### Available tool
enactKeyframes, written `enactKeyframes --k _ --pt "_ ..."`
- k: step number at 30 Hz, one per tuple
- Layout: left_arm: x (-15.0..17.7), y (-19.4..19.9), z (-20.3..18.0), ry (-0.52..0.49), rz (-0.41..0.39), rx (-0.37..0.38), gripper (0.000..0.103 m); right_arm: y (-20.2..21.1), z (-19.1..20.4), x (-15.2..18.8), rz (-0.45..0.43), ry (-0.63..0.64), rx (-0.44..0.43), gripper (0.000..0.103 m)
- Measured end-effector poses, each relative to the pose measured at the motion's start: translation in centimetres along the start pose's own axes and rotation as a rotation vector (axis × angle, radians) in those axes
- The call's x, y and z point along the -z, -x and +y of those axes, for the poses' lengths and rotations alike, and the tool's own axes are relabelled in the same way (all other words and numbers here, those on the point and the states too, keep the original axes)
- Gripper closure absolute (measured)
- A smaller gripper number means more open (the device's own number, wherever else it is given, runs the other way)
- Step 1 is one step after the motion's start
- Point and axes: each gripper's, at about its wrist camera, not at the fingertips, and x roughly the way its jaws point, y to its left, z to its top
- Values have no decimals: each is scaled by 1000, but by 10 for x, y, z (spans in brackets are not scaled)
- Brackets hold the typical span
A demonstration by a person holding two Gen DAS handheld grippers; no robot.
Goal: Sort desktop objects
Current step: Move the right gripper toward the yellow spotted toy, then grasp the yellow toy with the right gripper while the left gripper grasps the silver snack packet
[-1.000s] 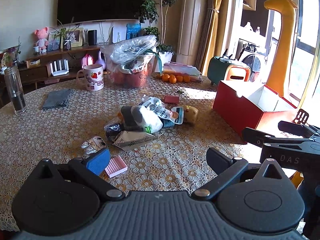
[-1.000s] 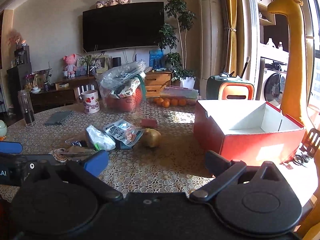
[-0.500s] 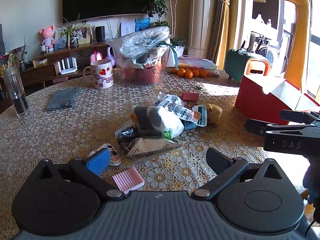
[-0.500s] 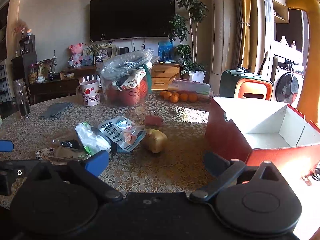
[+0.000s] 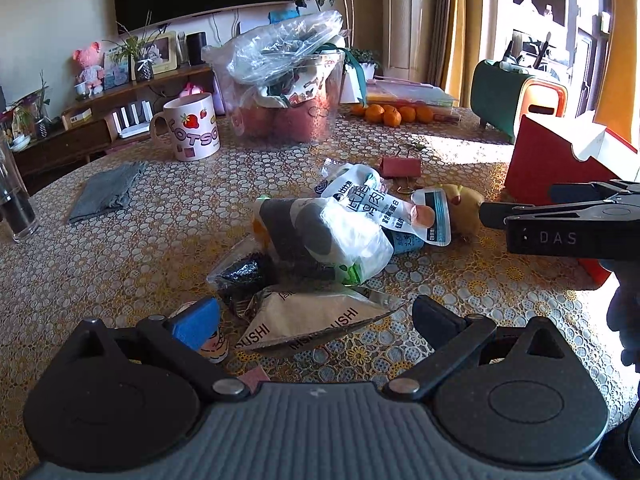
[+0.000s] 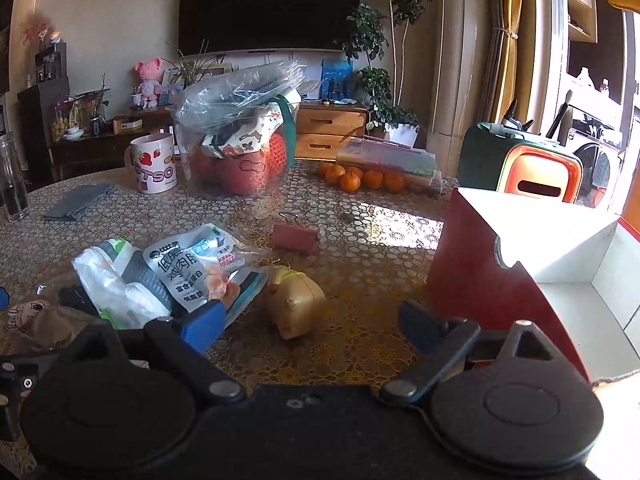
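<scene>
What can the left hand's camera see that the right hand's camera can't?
Only the left view shows the sushi wrapper right in front of the open left gripper, and the right gripper from the side.

Only the right view shows the white inside of the red box.

Both show the strawberry mug, the oranges and the yellowish pig toy.

A wall-mounted television (image 6: 269,2) hangs above a wooden sideboard (image 6: 328,130). A pink plush toy (image 6: 149,80) stands on a low shelf at the left. A potted tree (image 6: 380,40) stands beside closed curtains (image 6: 508,36). A green-and-orange case (image 6: 520,164) stands behind the table, near the window. In the left wrist view, a framed picture (image 5: 162,52) and a dark cylindrical speaker (image 5: 197,43) occupy the shelf.
</scene>
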Motion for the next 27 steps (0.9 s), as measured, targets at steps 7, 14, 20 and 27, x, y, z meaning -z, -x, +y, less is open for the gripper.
enactKeyframes --k 7,14,20,27 --pt "0 -20 4 11 47 -6 0 -33 -5 1 38 11 -12 16" --pt "0 -34 3 17 68 -4 1 -59 -6 0 55 30 -22 19" --pt "-1 -39 2 25 72 6 2 -73 -11 -3 61 8 -54 25" --pt "0 -41 3 45 86 6 14 -76 -7 -2 53 -7 -93 35"
